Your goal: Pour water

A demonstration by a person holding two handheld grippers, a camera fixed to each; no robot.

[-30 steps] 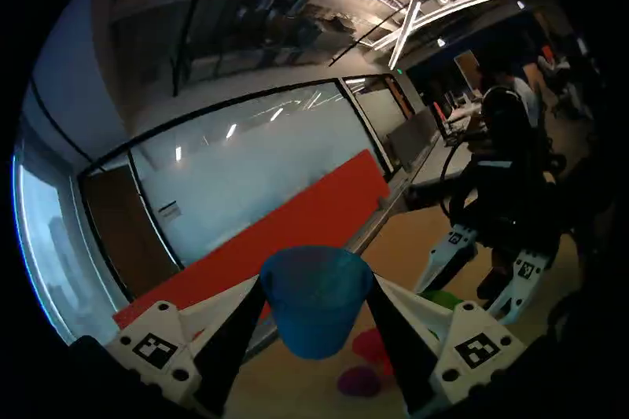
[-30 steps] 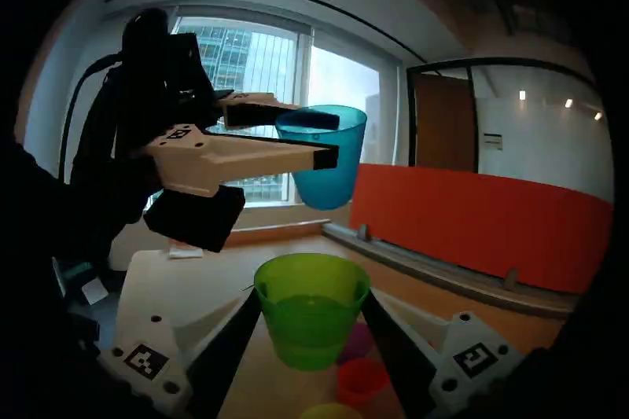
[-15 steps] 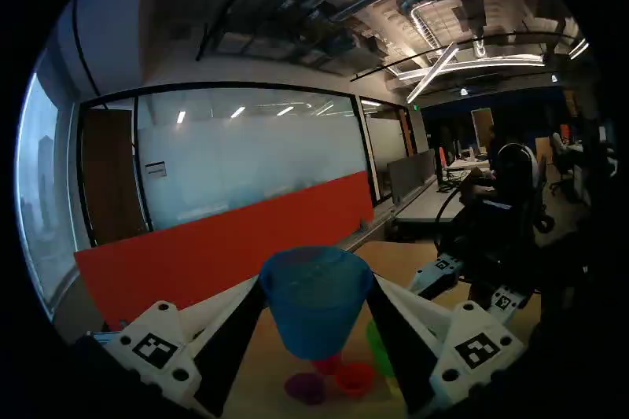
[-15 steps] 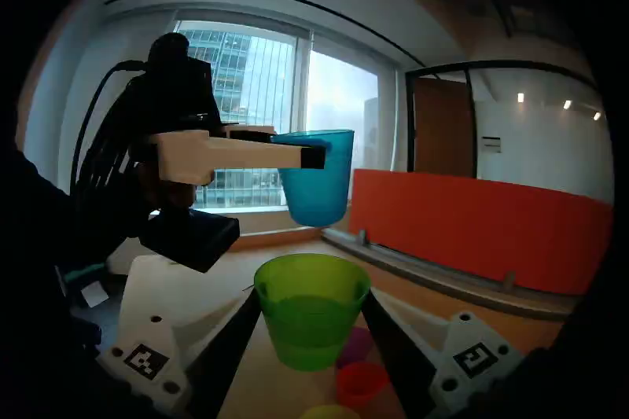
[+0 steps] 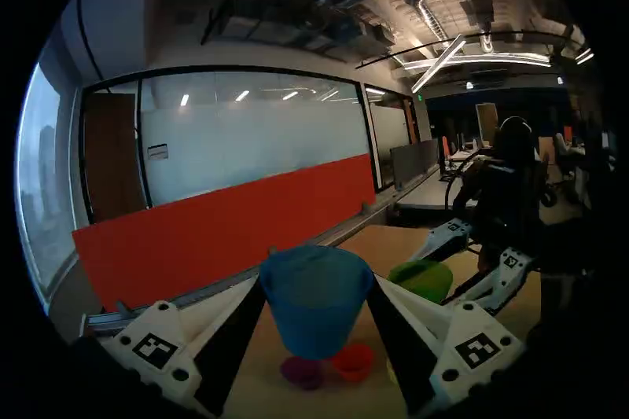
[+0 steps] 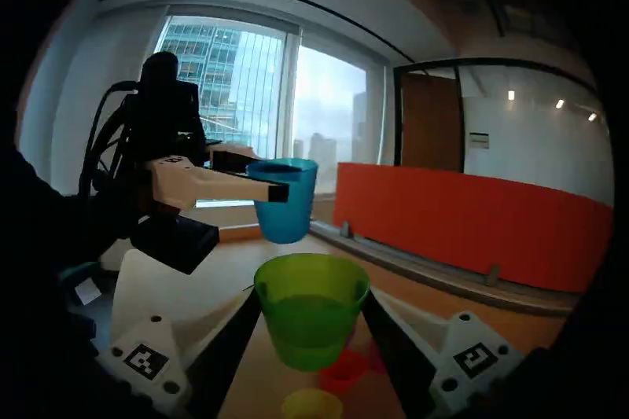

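Observation:
My left gripper [image 5: 316, 307] is shut on a blue cup [image 5: 316, 299], held upright above the wooden table [image 5: 393, 242]. In the right gripper view the same blue cup [image 6: 285, 199] hangs to the upper left, clamped in the left gripper [image 6: 271, 185]. My right gripper [image 6: 312, 323] is shut on a green cup [image 6: 312, 317] that holds liquid in its lower part. That green cup [image 5: 422, 280] also appears in the left gripper view, to the right, between the right gripper's white fingers [image 5: 448, 239]. Both cups stand level and apart.
Small cups lie on the table below: purple [image 5: 301, 371] and orange-red [image 5: 353, 360] in the left gripper view, red [image 6: 343, 368] and yellow [image 6: 312, 403] in the right gripper view. An orange divider panel [image 6: 480, 222] runs along the table's far side. Windows [image 6: 228, 112] lie behind.
The blue cup has gone from tilted to upright and dropped lower, moving left in the right gripper view. The green cup has stayed level in the right gripper.

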